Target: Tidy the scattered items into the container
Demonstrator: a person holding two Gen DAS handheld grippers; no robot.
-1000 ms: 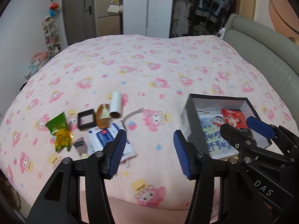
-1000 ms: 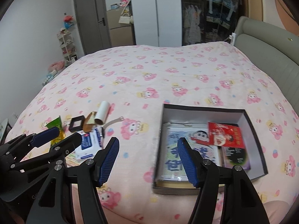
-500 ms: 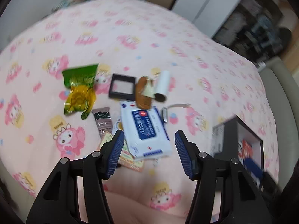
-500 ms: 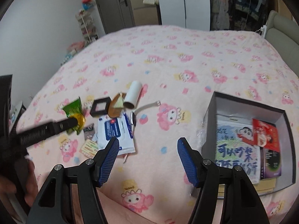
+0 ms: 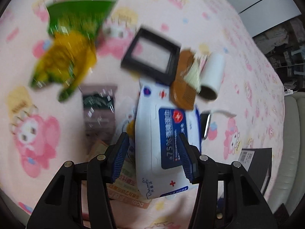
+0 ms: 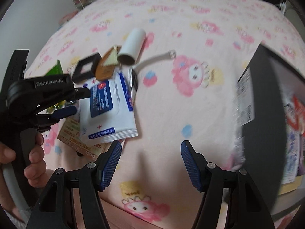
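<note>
A white and blue wipes pack [image 5: 164,139] lies on the pink bedspread in a heap of items. My left gripper [image 5: 153,158] is open, its jaws on either side of the pack's near end. The pack also shows in the right wrist view [image 6: 108,108], with the left gripper [image 6: 70,103] over its left edge. Around it lie a green and yellow snack bag [image 5: 68,53], a black square frame [image 5: 151,54], a wooden comb [image 5: 184,84], a white roll [image 5: 211,76] and a dark sachet [image 5: 99,106]. My right gripper [image 6: 150,164] is open and empty over bare bedspread. The black box [image 6: 266,126] stands at the right.
Flat paper packets [image 5: 125,189] lie under the wipes pack. A small silver and black object [image 6: 133,82] and a white strap [image 6: 154,60] lie beside the pack. The box holds printed packets [image 6: 294,133]. The bed's front edge is just below both grippers.
My left gripper has dropped down and left onto the heap, and its jaws now straddle the wipes pack. My right gripper has swung left and lower, away from the box.
</note>
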